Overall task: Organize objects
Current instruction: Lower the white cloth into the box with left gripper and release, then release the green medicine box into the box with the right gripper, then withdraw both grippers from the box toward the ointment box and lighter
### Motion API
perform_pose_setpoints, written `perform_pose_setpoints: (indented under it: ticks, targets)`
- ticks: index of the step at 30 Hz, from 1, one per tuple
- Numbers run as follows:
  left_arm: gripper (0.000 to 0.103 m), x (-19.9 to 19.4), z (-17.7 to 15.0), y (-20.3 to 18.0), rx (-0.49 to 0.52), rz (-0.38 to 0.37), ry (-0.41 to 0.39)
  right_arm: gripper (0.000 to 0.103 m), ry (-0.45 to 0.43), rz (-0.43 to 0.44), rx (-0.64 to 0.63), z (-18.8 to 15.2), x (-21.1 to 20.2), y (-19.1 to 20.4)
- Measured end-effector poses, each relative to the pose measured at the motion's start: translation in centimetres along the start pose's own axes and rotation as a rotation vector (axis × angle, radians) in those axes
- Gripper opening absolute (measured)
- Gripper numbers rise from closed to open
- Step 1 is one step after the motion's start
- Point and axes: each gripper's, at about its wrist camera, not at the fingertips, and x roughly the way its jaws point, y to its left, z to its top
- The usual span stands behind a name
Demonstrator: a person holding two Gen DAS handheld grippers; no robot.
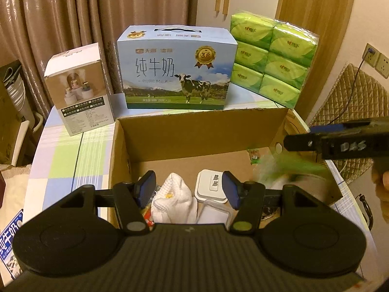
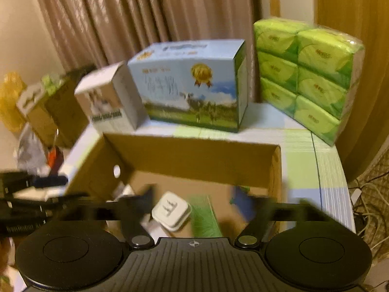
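Both hand-held grippers held over open cardboard box (image 1: 201,131) at counter's (image 1: 63,155) near edge. Left hand-held gripper (image 1: 189,187) half open, empty; right hand-held gripper (image 2: 194,202) wide, nothing gripped. White cloth (image 1: 175,199), white plug box (image 2: 171,210) and blurred green item (image 2: 204,216) lie inside, prob. collected for tidying.

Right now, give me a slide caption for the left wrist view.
Left gripper open above a cardboard box holding a white cloth and white case, milk carton behind.

Beige curtains (image 1: 73,24), wooden door (image 1: 316,24), checked tablecloth (image 1: 65,160), dim warm light.
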Motion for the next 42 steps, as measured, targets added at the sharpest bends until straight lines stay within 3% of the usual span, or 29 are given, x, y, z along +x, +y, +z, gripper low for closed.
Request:
perform_pose_setpoints:
  ticks: [10,18,31,42]
  targets:
    - [0.061,-2.4,-3.2,0.2,-0.045,-0.021,-0.009,0.078,0.005,-0.012,-0.020,-1.6,-2.3,0.0]
    - [0.067,-6.4,-6.2,-1.0,-0.093,-0.028,-0.025,0.080,0.006,-0.017,-0.002,-4.7,-6.6,0.4]
    - [0.087,-14.4,-13.2,-2.6,-0.188,0.001,-0.054,0.097,-0.002,-0.009,0.004,-13.3,-14.8,3.3]
    - [0.100,-19.4,-19.1,-3.3,-0.222,0.085,-0.044,0.101,-0.009,-0.016,-0.008,-19.4,-19.4,5.0]
